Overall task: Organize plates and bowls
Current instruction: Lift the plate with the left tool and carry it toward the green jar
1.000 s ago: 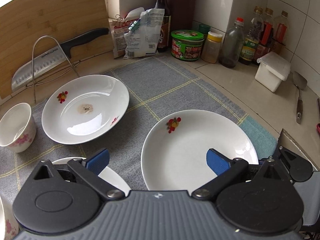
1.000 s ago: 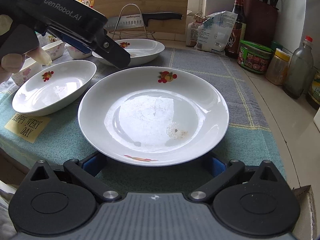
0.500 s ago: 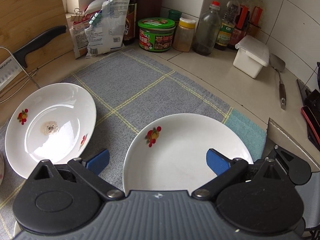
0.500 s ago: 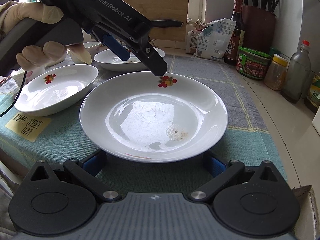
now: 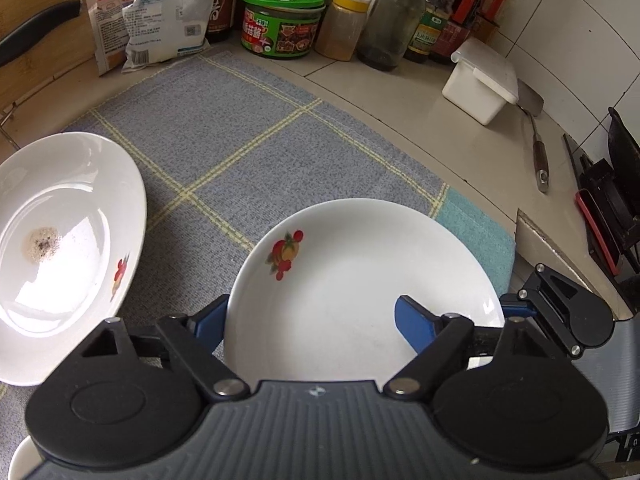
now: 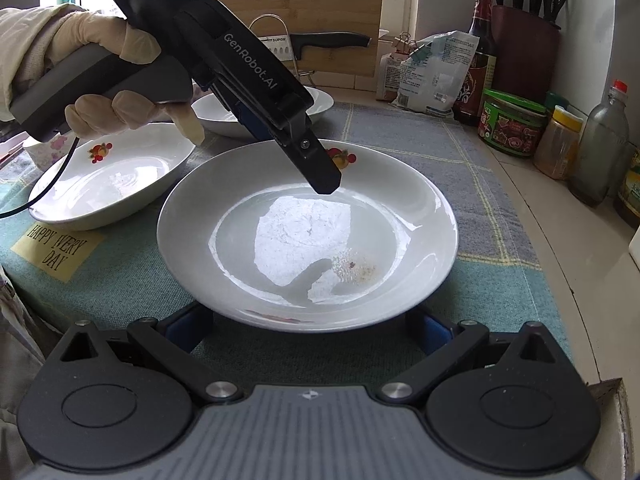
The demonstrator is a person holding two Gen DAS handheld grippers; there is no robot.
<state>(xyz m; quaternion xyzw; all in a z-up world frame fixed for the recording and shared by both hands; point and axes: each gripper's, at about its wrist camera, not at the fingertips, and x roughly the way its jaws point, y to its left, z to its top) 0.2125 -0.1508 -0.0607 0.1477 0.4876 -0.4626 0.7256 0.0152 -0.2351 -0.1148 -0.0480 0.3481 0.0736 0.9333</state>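
A white plate (image 5: 360,280) (image 6: 304,240) with a red fruit print lies on the grey-and-teal mat (image 5: 248,152). My left gripper (image 5: 312,320) (image 6: 320,176) tilts down over the plate's far-left rim. One pad is inside the plate, the other just outside the rim. Its jaws are closing and the pads do not press on the rim. My right gripper (image 6: 308,328) stands wide open, with its blue pads half hidden below the near rim. A second plate (image 5: 60,248) with dried residue lies to the left, and an oval dish (image 6: 112,176) lies beside the front plate.
Along the wall stand a green jar (image 5: 282,20), bottles (image 5: 390,16), a bag (image 5: 156,12) and a white box (image 5: 480,80). A spatula (image 5: 536,148) lies on the counter. A knife (image 6: 320,40) rests on a rack before a wooden board. A gloved hand (image 6: 100,60) holds the left gripper.
My left gripper has swung right and down from the back plates to the front plate, and its jaws have narrowed. The right gripper and the plate have stayed put.
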